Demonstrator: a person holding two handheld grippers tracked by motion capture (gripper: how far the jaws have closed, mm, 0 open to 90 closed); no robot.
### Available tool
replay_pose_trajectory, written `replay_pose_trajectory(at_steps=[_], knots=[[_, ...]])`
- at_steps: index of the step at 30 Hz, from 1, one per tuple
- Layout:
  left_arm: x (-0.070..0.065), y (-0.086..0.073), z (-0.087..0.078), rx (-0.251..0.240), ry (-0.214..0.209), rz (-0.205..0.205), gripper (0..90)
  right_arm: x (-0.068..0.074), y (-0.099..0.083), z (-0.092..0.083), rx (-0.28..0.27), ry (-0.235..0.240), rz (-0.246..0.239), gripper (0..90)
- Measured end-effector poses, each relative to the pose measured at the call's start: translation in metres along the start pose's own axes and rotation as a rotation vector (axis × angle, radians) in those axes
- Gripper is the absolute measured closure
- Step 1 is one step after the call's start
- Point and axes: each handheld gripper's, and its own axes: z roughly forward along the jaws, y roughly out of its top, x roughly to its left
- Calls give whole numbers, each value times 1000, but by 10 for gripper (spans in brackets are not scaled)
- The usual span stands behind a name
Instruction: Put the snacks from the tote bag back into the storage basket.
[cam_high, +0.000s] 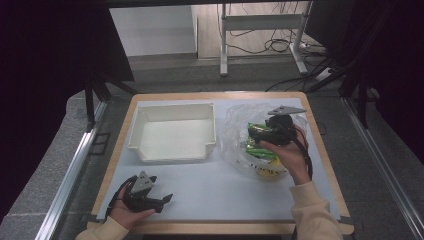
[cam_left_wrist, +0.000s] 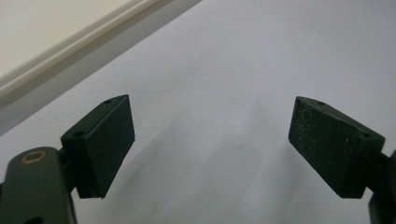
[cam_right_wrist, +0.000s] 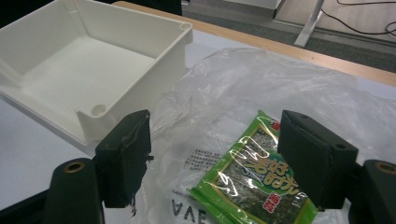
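A clear plastic bag (cam_high: 245, 135) lies crumpled on the right half of the table. Inside it are green seaweed packets (cam_right_wrist: 261, 179) and something yellow (cam_high: 268, 172). My right gripper (cam_high: 254, 134) hovers just above the bag, open, with the green packets (cam_high: 257, 150) below and between its jaws; in the right gripper view (cam_right_wrist: 212, 140) nothing is gripped. A white empty tray (cam_high: 172, 150) stands at the table's middle left. My left gripper (cam_high: 162, 190) rests low near the front left edge, open over bare table (cam_left_wrist: 210, 121).
The tray's corner (cam_right_wrist: 180, 37) stands close to the bag's left side. The tray's rim (cam_left_wrist: 70, 49) lies just beyond the left gripper. The table's wooden border (cam_high: 320, 145) runs along the right. A desk frame and cables (cam_high: 280, 45) stand on the floor beyond.
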Motion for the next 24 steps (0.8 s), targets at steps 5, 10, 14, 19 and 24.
replay_pose_trajectory(at_steps=[5, 10, 14, 19, 24], knots=[[0, 0, 0, 0, 1, 0, 143, -6, 0, 1, 0, -9, 12, 264], [0, 0, 0, 4, 1, 0, 143, -16, 1, 5, 10, -19, 32, 264], [0, 0, 0, 2, 2, -1, 143, -21, 1, 7, 16, -25, 42, 264], [1, 0, -1, -1, 2, -2, 143, -28, -2, 8, 27, -40, 57, 265], [1, 0, -1, 1, 1, -2, 143, -38, -6, 10, 46, -64, 86, 272]])
